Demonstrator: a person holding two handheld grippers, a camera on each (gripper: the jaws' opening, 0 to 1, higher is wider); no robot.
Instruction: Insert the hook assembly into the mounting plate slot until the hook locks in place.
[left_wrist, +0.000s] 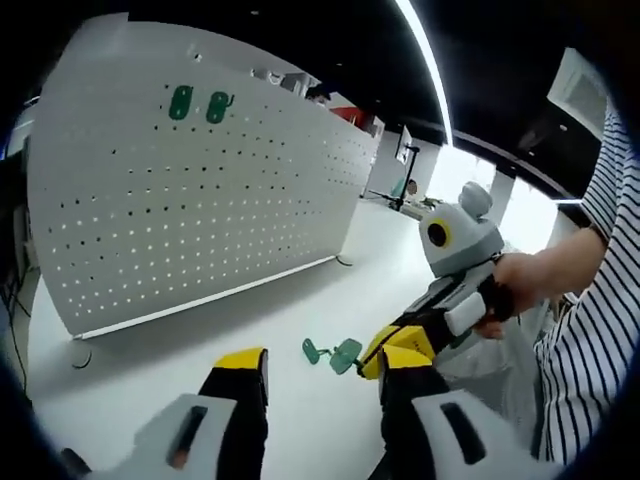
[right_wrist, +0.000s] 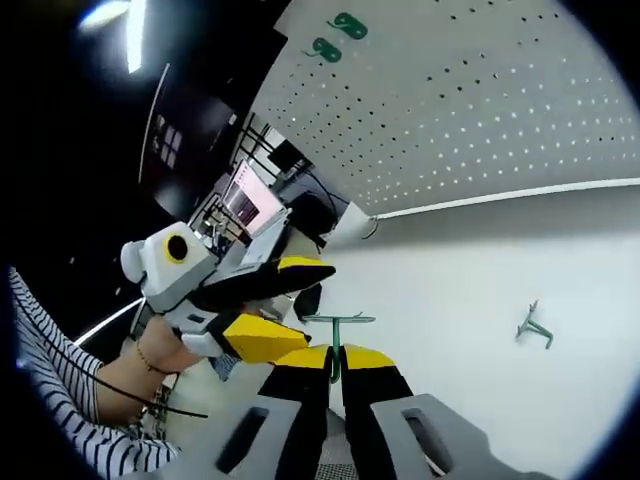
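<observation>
I am at the pick-up step. My left gripper (left_wrist: 322, 385) hovers open and empty above the white table (left_wrist: 180, 370). Beside it, my right gripper (right_wrist: 335, 365) pinches the green plastic hook assembly (right_wrist: 337, 330) by its stem. Next, I judge, I carry it to the white perforated mounting plate (left_wrist: 200, 190), where two green hooks (left_wrist: 198, 104) already hang.

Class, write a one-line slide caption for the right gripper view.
Right gripper shut on a green hook above the white table, pegboard behind.
</observation>
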